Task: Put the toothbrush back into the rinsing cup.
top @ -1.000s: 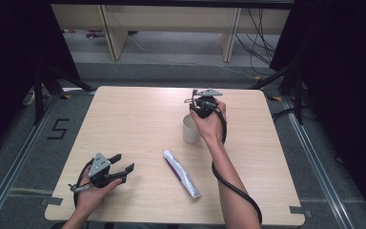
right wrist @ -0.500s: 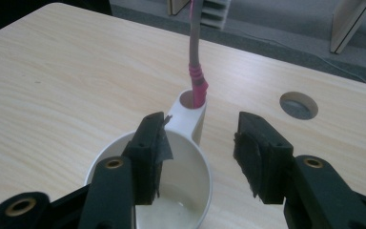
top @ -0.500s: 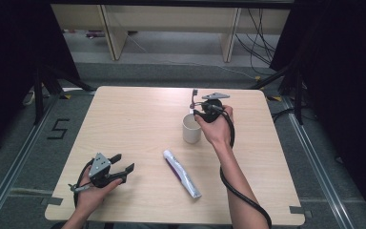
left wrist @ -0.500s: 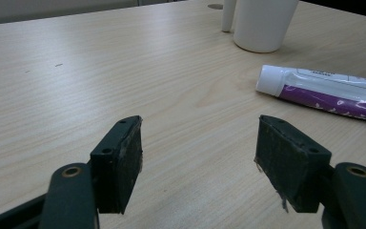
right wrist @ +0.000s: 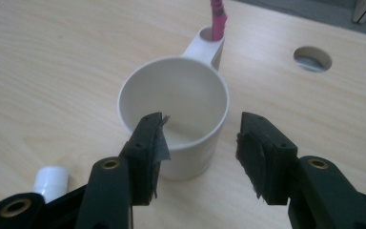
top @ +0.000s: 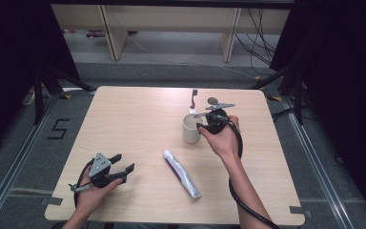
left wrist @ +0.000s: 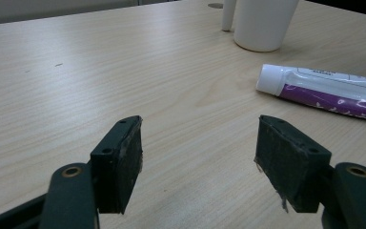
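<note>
1. The white plastic cup (right wrist: 174, 117) stands upright on the pale wooden table (top: 133, 119), a pink toothbrush (right wrist: 217, 14) slotted in its hollow handle. It looks light, rigid and smooth, likely to tip; best pinched across the rim wall.
2. The right gripper (right wrist: 198, 148) hovers just beside the cup, not touching it; its fingers (right wrist: 148, 143) have just been opening, with nothing between them.
3. Nearby lies a white-and-purple toothpaste tube (top: 182, 172).
4. The left gripper (left wrist: 198, 167) rests well apart, fingers spread and empty.

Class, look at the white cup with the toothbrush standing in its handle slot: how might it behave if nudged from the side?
The white cup looks empty and thin-walled, so probably light and easily slid on the smooth table. The toothbrush stands tall in the handle slot, which may make it tip toward that side.
</note>
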`<state>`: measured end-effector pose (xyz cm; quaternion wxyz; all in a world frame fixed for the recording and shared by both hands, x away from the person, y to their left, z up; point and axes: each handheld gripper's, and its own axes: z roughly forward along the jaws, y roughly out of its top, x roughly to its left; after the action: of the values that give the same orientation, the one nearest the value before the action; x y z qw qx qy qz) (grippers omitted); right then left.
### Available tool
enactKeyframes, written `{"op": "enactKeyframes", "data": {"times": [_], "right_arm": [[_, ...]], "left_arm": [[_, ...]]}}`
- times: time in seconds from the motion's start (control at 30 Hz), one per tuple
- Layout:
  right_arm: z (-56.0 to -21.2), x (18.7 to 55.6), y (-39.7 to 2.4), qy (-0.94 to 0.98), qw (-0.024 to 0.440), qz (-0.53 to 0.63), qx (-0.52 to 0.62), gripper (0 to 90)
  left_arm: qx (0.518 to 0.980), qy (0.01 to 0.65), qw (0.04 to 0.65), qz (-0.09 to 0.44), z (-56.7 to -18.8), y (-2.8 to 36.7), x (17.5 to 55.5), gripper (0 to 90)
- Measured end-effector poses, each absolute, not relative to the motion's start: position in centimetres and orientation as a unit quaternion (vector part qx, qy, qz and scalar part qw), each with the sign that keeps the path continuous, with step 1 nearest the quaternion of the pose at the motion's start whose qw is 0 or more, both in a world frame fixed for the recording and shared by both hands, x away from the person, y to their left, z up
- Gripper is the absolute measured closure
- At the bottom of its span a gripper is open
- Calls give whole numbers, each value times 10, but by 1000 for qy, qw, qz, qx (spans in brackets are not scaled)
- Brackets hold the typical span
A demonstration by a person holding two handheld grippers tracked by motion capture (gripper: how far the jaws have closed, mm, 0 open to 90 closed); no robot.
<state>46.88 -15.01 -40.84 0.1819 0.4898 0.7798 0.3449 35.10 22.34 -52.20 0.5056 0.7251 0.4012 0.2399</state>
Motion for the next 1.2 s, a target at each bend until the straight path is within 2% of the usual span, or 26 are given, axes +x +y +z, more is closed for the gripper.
{"op": "enactKeyframes", "data": {"times": [0.37, 0.4, 0.53, 0.77, 1.2], "right_arm": [[-413, 448, -154, 809, 147, 304, 481, 509], [-415, 444, -151, 812, 128, 295, 487, 507], [-420, 442, -147, 830, 109, 269, 477, 506], [-436, 435, -126, 860, 48, 211, 461, 499], [-447, 432, -96, 889, 10, 189, 417, 501]], "left_arm": [[724, 401, 507, 238, -522, 223, 351, 322], [725, 401, 507, 238, -522, 223, 352, 322], [725, 401, 508, 238, -522, 223, 352, 322], [724, 401, 508, 237, -522, 222, 352, 322], [723, 403, 508, 237, -522, 223, 351, 321]]}}
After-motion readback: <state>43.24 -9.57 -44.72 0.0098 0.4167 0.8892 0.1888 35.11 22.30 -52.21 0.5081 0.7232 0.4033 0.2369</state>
